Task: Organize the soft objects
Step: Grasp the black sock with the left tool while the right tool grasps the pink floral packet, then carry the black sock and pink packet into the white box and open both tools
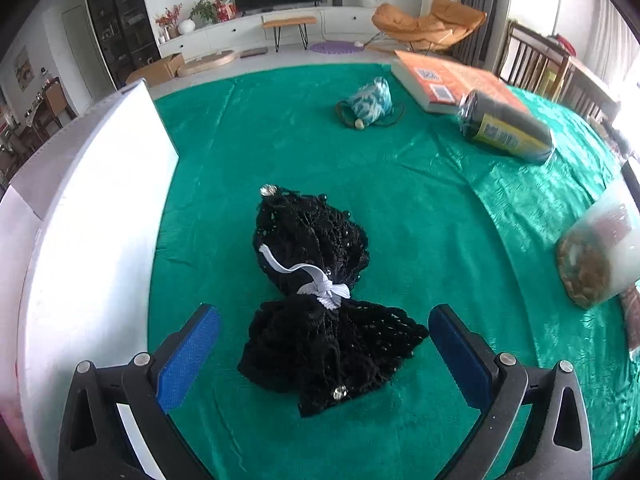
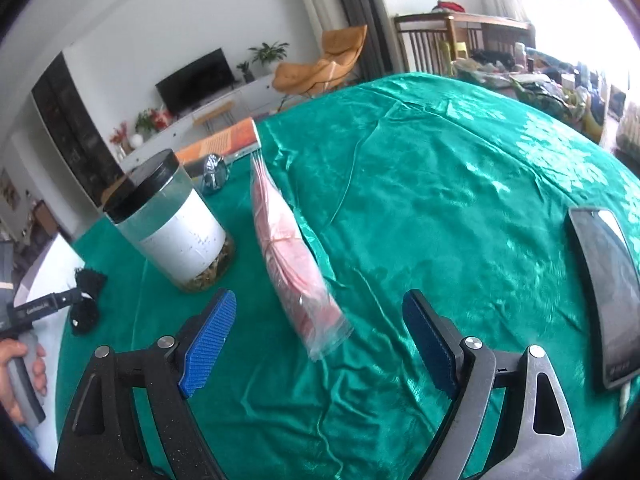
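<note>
A black lace pouch (image 1: pixel 316 280) tied with a white ribbon (image 1: pixel 320 286) lies on the green cloth (image 1: pixel 280 140). My left gripper (image 1: pixel 324 328) is open, its blue pads either side of the pouch's near end without pressing it. Farther off sits a teal and white fluffy pouch (image 1: pixel 370 100). In the right wrist view a pink item in clear plastic wrap (image 2: pixel 292 264) lies ahead of my right gripper (image 2: pixel 316 332), which is open and holds nothing. The black pouch (image 2: pixel 86 300) shows at the far left there, beside the left gripper's finger.
A white box (image 1: pixel 92 240) stands along the left. An orange book (image 1: pixel 452 80), a lying dark jar (image 1: pixel 508 128) and a black-lidded clear jar (image 2: pixel 176 224) sit on the cloth. A phone (image 2: pixel 608 292) lies at the right. A hand (image 2: pixel 20 368) holds the left gripper's handle.
</note>
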The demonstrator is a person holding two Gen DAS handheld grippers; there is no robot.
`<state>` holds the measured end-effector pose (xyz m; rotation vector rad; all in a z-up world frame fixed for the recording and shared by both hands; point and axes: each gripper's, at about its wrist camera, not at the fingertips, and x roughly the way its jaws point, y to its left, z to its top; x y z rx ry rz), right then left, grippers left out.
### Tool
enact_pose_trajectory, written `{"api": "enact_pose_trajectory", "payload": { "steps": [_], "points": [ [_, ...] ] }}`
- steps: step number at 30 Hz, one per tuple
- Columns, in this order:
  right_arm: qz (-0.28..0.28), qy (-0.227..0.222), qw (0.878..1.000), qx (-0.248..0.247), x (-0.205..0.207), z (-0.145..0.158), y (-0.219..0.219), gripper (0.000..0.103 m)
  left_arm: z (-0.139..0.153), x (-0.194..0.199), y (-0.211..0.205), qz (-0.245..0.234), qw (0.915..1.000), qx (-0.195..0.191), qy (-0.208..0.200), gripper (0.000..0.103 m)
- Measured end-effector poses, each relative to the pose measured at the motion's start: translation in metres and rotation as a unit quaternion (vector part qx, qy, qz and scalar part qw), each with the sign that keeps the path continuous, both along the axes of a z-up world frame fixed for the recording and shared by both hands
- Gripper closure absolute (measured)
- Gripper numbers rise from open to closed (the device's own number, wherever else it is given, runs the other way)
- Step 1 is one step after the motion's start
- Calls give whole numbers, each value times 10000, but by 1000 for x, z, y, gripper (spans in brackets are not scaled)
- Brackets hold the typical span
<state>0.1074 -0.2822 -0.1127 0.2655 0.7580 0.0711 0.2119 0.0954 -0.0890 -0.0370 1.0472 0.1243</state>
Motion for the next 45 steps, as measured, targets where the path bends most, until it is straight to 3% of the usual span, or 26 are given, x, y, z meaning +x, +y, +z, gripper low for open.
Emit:
{"api": "enact_pose_trajectory", "payload": {
  "steps": [5,7,8,9,10,14,17,20,25,29,32,34,35,36,37,38,40,41,43,45],
  "points": [
    [1160,539,9896,-653,69,1,27,19,-17,14,-4,-134,9995,184,221,0],
    [1498,717,9801,-1088,91,-9,42,33,-18,15,-1,-131,9998,61,165,5],
    [1663,846,9757,-1147,99,-16,47,69,-17,15,2,-169,9998,-97,87,21],
    [1750,1063,9723,-1128,106,-24,49,71,-14,13,4,-164,9998,-151,-6,44],
    [1704,1049,9744,-1027,109,-24,47,72,-11,13,5,-126,9999,-55,-65,56],
    [1291,687,9883,-444,98,1,23,73,3,4,5,-280,9982,-485,-218,70],
    [1169,389,9917,-362,82,34,14,73,29,-21,1,-372,9909,-1177,-537,70],
    [1339,87,9900,-432,57,71,24,73,64,-59,2,-471,9783,-1796,-920,69],
    [2000,-182,9793,-251,16,120,73,72,118,-137,41,-350,9634,-2208,-1478,69],
    [2810,-205,9588,366,-10,142,143,72,153,-201,100,59,9667,-1794,-1823,69],
    [3538,-206,9306,909,-34,156,212,72,164,-240,152,602,9744,-1078,-1877,68],
    [4003,-192,9086,1180,-51,161,260,72,163,-262,186,1032,9750,-762,-1814,64],
    [4209,-166,8978,1284,-58,162,284,72,160,-270,200,1235,9745,-640,-1762,51],
    [4396,-133,8879,1348,-65,162,307,72,155,-278,212,1415,9735,-538,-1712,30],
    [4557,-90,8790,1401,-71,160,329,71,152,-284,222,1591,9717,-460,-1682,19],
    [4702,-33,8703,1466,-76,156,349,64,145,-291,227,1744,9688,-414,-1714,8],
    [4938,192,8536,1646,-78,142,379,30,137,-298,233,1909,9647,-410,-1769,7],
    [4977,329,8494,1725,-77,134,387,26,133,-297,232,1919,9645,-430,-1761,7],
    [4911,384,8526,1743,-77,120,385,26,127,-293,224,1873,9640,-485,-1825,7],
    [4749,235,8668,1506,-74,108,367,26,123,-286,210,1719,9646,-626,-1897,7]
  ]
}}
